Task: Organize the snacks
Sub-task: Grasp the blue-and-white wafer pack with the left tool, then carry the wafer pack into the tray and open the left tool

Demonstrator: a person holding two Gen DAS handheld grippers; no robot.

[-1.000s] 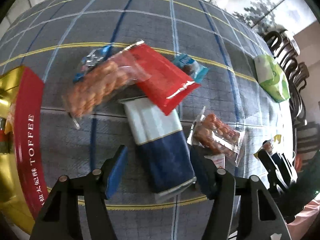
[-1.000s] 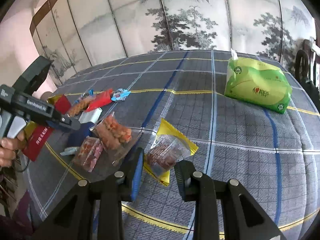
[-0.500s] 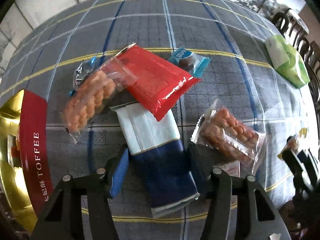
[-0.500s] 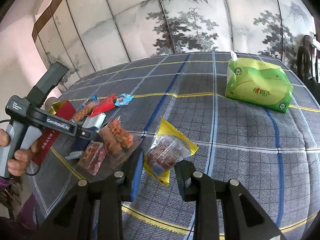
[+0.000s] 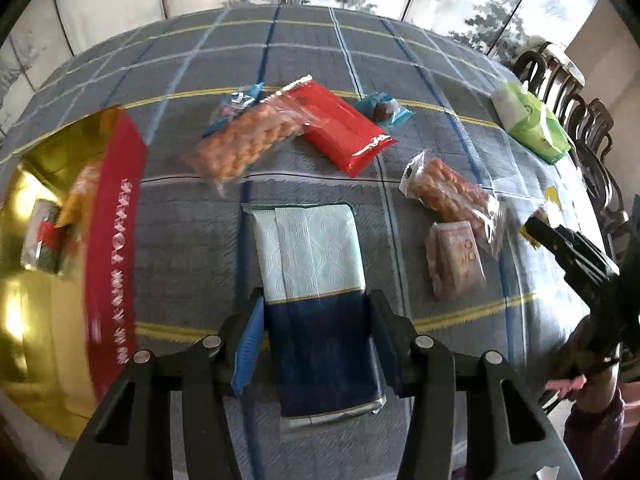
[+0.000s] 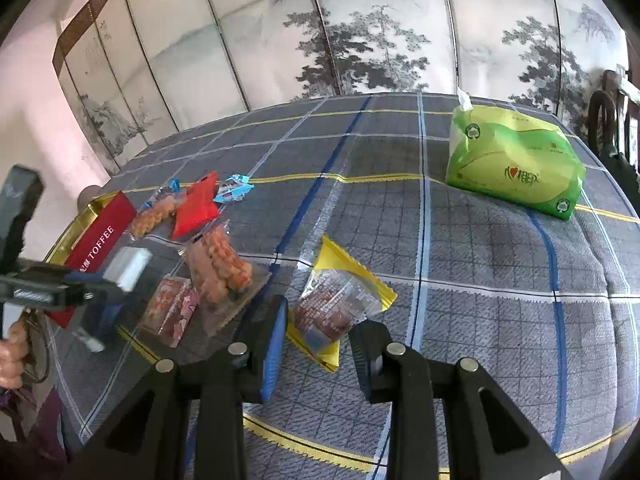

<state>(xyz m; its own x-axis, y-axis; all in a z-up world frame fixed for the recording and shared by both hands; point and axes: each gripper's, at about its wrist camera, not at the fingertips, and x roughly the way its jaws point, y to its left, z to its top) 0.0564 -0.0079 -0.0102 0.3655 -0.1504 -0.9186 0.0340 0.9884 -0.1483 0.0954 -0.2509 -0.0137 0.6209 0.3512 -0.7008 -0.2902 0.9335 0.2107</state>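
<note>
My left gripper (image 5: 316,340) is shut on the blue and white packet (image 5: 312,264) and holds it lifted above the plaid tablecloth. The red and gold toffee tin (image 5: 112,240) lies open to its left with snacks inside. On the cloth lie a red packet (image 5: 344,132), two clear bags of orange twists (image 5: 248,140) (image 5: 452,192), a pink packet (image 5: 456,256) and a blue candy (image 5: 384,110). My right gripper (image 6: 320,340) is open, its fingers on either side of a yellow-edged snack bag (image 6: 336,304).
A green tissue pack (image 6: 512,160) lies at the far right of the table. Dark wooden chairs (image 5: 580,112) stand along the right edge. A painted folding screen (image 6: 360,32) stands behind the table.
My left gripper closed on the blue and white packet, lifted it free of the red packet and swung it left toward the toffee tin. The right gripper stayed in place.
</note>
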